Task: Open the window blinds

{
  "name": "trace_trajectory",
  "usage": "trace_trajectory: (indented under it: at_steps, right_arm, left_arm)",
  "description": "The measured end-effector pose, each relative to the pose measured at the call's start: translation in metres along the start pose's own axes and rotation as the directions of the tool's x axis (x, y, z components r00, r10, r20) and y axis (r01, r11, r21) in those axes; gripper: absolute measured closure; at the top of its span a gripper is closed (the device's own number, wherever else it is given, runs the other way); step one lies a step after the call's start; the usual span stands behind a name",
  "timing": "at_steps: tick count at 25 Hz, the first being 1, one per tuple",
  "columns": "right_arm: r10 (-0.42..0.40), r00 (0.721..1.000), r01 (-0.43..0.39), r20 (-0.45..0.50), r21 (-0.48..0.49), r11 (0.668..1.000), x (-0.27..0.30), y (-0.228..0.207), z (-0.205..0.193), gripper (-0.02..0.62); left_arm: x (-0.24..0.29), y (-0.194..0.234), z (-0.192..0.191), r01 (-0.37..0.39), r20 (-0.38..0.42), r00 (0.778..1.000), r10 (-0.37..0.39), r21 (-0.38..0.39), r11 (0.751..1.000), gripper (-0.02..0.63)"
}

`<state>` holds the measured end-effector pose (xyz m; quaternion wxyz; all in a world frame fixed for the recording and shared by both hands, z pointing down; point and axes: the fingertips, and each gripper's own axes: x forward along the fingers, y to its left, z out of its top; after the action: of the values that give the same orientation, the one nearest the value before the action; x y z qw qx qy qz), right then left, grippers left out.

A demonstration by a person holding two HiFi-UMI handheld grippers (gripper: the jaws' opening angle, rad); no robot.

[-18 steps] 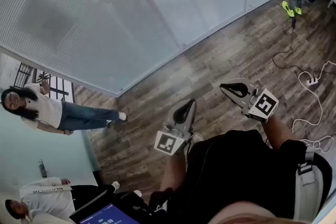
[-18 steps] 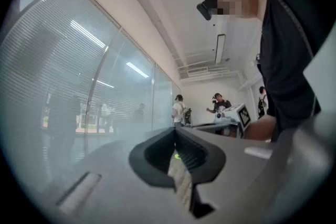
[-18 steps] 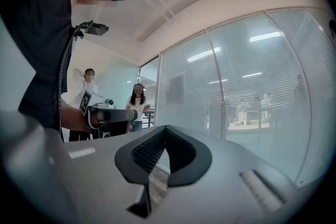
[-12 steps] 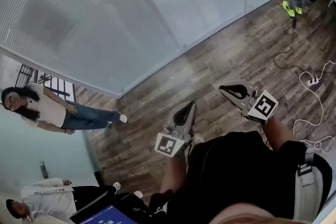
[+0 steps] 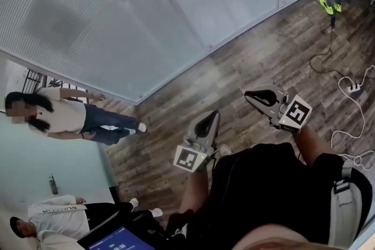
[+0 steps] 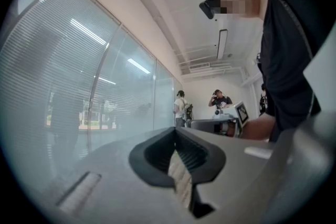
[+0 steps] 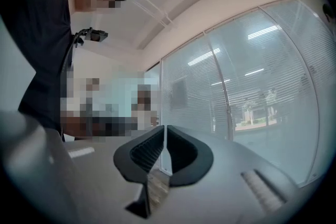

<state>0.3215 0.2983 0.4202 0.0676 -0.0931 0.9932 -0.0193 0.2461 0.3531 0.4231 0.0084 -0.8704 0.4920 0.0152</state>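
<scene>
While the bystander in the white top drifts a step along the wooden floor, almost nothing changes on my side. My left gripper and right gripper stay low in front of me, both clenched on nothing. The window blinds, slats closed behind the glass wall, are well apart from both. I can't spot a cord or wand yet, so I'd say the approach is still to come.
</scene>
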Motion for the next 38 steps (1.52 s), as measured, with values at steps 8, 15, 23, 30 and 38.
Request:
trace_trajectory:
  at_steps: [8,15,23,30,38]
  right_arm:
    - [0.027,0.999,-0.027,-0.024,-0.017,1.0,0.003,0.0,-0.009,0.589]
    - [0.035,0.999,-0.036,-0.038,-0.007,0.999,0.021,0.001,-0.018,0.589]
    - [0.015,0.998,-0.015,-0.069,-0.009,1.0,0.053,-0.017,-0.033,0.589]
    - [0.004,0.996,-0.006,-0.084,-0.032,0.999,0.108,-0.044,-0.036,0.589]
    - [-0.033,0.997,0.03,-0.077,-0.045,0.999,0.176,-0.081,-0.034,0.589]
  left_arm:
    - [0.006,0.005,0.001,-0.007,-0.026,1.0,0.007,0.019,1.0,0.601]
    - [-0.002,0.019,-0.003,-0.02,-0.021,1.0,0.021,0.004,1.0,0.601]
    - [0.004,0.059,-0.024,-0.004,-0.02,1.0,0.003,-0.048,0.999,0.601]
    - [0.016,0.117,-0.027,0.028,-0.016,0.999,-0.029,-0.065,0.998,0.601]
    - [0.028,0.193,-0.016,0.075,-0.009,0.997,-0.075,-0.049,0.996,0.601]
